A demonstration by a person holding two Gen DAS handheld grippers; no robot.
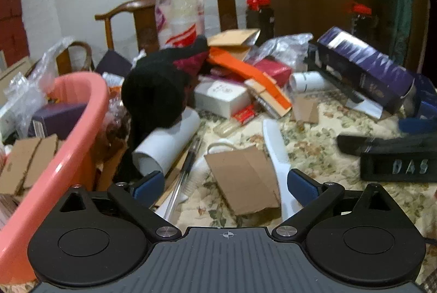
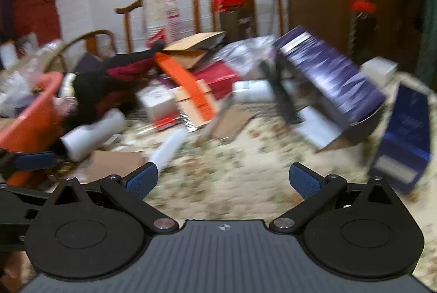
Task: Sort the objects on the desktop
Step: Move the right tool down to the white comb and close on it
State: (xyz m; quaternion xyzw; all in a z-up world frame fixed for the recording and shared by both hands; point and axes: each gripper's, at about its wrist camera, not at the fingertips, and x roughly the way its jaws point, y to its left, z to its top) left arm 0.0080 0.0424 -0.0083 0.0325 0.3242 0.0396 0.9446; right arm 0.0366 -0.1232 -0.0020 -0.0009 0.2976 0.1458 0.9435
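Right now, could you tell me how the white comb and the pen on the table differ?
The comb is white, broad and flat; the pen is dark at the far end, clear near the gripper, and thin. The comb lies partly over a cardboard piece, its near end by the right finger of the left gripper; the pen lies left of that cardboard, beside a white tube. Both are long and lie on the floral cloth.

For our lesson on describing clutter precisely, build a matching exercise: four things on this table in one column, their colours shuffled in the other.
Things:
1. comb
2. basin
3. long box
4. knit hat

Colours:
A. purple
B. black
C. white
D. pink

Pairs: 1-C, 2-D, 3-A, 4-B
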